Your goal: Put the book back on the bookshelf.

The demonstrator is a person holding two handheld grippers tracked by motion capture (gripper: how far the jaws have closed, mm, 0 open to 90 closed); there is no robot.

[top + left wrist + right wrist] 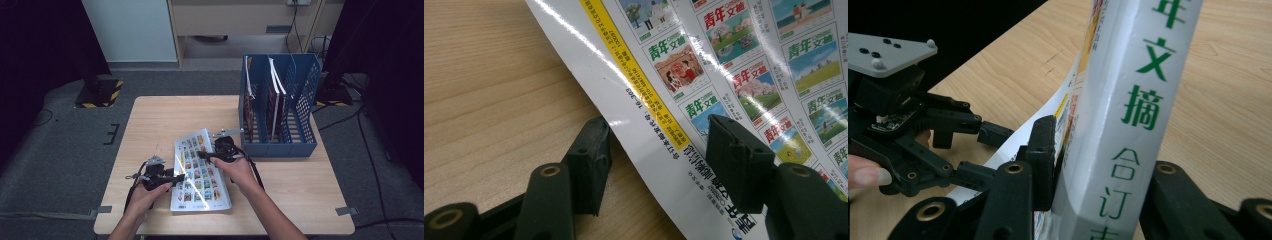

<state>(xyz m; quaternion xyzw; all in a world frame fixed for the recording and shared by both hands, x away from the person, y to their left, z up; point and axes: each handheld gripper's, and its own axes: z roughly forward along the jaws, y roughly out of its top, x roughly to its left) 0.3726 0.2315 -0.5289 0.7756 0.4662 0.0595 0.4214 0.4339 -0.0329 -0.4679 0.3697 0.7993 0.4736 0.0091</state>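
A thick magazine-style book [200, 187] with a cover of small colourful pictures lies at the front middle of the wooden table [155, 120]. My right gripper [209, 156] is shut on its spine end; in the right gripper view the white spine [1143, 75] with green characters stands between the two jaws of that gripper [1105, 165]. My left gripper [176, 178] is at the book's left edge. In the left gripper view its jaws [664, 155] stand apart astride the glossy cover's edge [659, 115], one below and one above. The right gripper view shows this left gripper [990, 152] beside the raised cover.
A blue three-slot file rack [305, 100] stands at the table's right rear, with a few thin books upright in it. Bare wood lies to the left and behind the book. Dark floor and cables surround the table.
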